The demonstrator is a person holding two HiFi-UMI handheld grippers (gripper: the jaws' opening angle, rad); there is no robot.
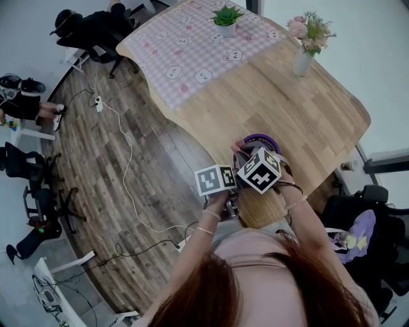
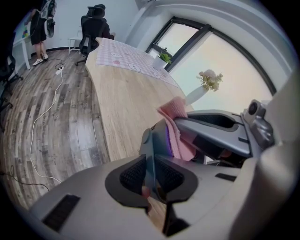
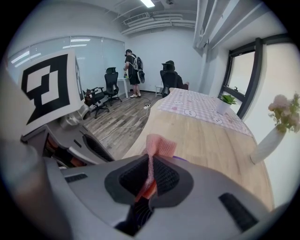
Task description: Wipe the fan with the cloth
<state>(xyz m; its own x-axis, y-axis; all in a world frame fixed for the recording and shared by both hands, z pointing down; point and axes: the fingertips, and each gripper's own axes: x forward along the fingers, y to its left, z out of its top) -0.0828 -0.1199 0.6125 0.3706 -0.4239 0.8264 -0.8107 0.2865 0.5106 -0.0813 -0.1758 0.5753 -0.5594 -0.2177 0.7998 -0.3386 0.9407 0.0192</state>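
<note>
Pink woven cloth (image 3: pixel 159 146) meets small dark-grey fan with purple ring (image 2: pixel 158 137) at near end of pale wooden table (image 1: pixel 307 108). Right gripper (image 3: pixel 150 176) has its jaws clamped on the cloth, a folded tuft sticking up past the pads. Left gripper (image 2: pixel 151 174), jaws closed tight on a thin edge of the fan, holds it upright. In left gripper view the cloth lies against the fan's purple-rimmed side, w/ the other gripper's jaw right behind it. Head view: both grippers side by side close to person's chest, marker cubes near touching, purple ring showing just beyond them. Further up the table: white vase of pale flowers (image 1: pixel 303 60) at right, pink checked tablecloth (image 1: pixel 185 51) w/ small green pot plant (image 1: pixel 226 18) at far end. White cable (image 1: pixel 128 159) trails across wood-plank floor (image 1: pixel 102 191) at left.
</note>
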